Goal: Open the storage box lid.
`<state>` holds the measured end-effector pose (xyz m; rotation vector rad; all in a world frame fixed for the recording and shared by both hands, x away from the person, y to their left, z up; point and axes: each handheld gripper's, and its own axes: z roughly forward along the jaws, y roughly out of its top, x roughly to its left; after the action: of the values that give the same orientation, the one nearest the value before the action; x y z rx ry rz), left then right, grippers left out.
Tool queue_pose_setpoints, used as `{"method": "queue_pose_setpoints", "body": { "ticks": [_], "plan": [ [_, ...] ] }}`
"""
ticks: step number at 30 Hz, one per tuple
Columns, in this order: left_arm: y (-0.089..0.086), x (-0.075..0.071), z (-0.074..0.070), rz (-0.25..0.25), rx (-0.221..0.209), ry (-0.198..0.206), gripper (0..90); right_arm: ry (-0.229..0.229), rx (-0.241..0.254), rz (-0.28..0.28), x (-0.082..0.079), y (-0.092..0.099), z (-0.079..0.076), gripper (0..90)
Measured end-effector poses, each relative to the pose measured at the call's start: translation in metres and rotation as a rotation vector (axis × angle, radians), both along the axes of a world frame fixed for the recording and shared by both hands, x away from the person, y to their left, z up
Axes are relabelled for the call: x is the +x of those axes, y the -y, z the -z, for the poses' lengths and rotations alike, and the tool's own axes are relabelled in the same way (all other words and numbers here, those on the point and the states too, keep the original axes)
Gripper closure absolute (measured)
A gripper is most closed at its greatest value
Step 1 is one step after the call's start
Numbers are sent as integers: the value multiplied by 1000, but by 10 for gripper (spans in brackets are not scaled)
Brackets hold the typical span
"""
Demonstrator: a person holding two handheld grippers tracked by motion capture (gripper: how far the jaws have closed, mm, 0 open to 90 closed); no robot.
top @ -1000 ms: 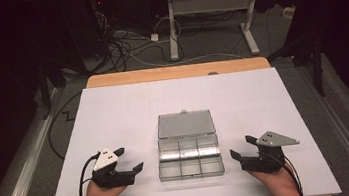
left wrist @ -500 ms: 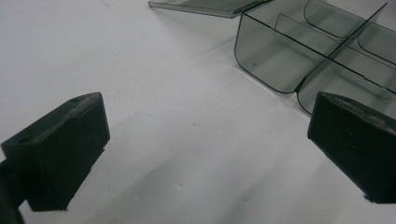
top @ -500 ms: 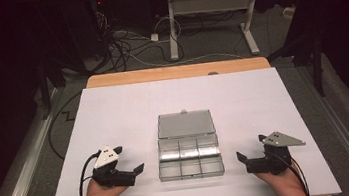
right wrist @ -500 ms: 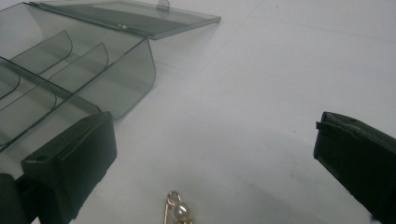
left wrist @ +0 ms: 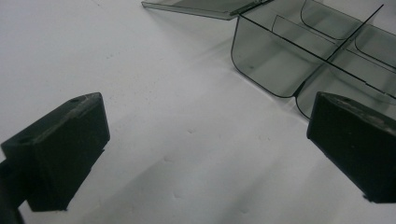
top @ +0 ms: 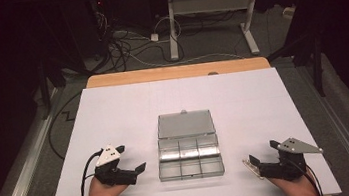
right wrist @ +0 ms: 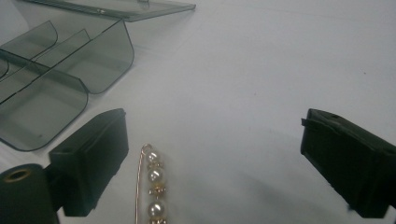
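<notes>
My left gripper [top: 128,160] and right gripper [top: 262,153]: black bodies and jaws, each w/ light grey top plate. Pin [right wrist: 153,186] by my right jaws: gold wire w/ white pearl beads and small gold spacers btwn them. Compartment box [top: 188,155]: clear smoke-grey plastic, no pattern; table cover [top: 128,108] plain white, tan wood strip [top: 177,72] at far edge.

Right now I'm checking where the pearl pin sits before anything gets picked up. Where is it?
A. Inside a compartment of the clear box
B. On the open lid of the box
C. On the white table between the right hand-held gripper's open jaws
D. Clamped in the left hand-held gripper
C: the right gripper view shows the pearl pin lying on the white table between the parted jaws of the right hand-held gripper, outside the clear box.
</notes>
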<state>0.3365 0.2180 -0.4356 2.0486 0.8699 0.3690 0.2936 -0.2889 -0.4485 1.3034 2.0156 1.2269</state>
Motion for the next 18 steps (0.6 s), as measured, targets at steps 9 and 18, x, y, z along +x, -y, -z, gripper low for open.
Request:
{"method": "queue_pose_setpoints", "body": {
  "ticks": [9,18],
  "plan": [
    [-1,-2,0,3,-9,14,0,-8,19,-21,-19,8,2,362],
    [-1,-1,0,11,-13,7,0,-45,-10,-75,-28,-2,5,667]
  ]
}}
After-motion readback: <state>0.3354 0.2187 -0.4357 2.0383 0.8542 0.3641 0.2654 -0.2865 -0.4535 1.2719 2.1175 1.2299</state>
